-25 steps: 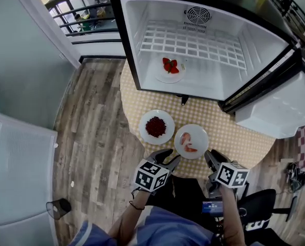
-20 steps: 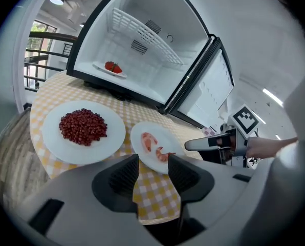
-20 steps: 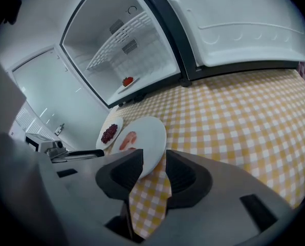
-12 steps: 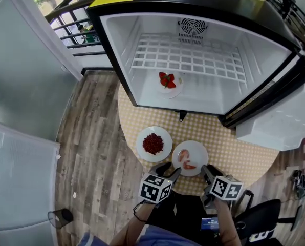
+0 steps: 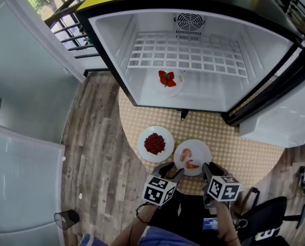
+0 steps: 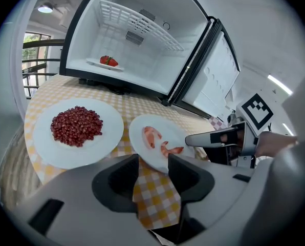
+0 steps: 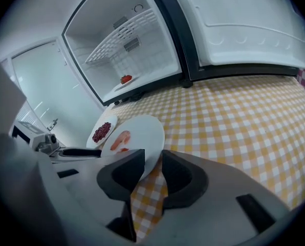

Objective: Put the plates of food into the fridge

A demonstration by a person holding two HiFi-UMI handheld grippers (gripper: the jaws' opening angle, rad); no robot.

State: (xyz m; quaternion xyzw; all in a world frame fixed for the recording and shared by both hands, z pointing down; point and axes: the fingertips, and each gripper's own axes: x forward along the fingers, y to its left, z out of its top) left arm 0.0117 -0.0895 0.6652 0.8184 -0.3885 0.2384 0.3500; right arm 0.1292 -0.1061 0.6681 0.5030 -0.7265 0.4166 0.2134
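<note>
A white plate of shrimp (image 5: 192, 157) sits near the front of the yellow checked table, with a plate of dark red seeds (image 5: 155, 143) to its left. A plate of strawberries (image 5: 169, 81) stands inside the open fridge (image 5: 142, 65). My left gripper (image 5: 173, 169) is at the shrimp plate's near left rim. Its jaws have just been opening, and the rim (image 6: 160, 163) lies between them untouched. My right gripper (image 5: 210, 167) is at the near right rim. Its jaws have just been closing, with the rim (image 7: 150, 160) between them and a gap still showing.
The fridge door (image 5: 280, 117) hangs open at the right, over the table's edge. A white wire shelf (image 5: 186, 53) spans the fridge above the strawberries. Wood floor (image 5: 91, 152) and a small black bin (image 5: 63, 219) lie to the left, an office chair (image 5: 267, 224) at lower right.
Both grippers have sunk and closed in on the shrimp plate, so that its near rim now lies between each pair of jaws. The plates have not moved.
</note>
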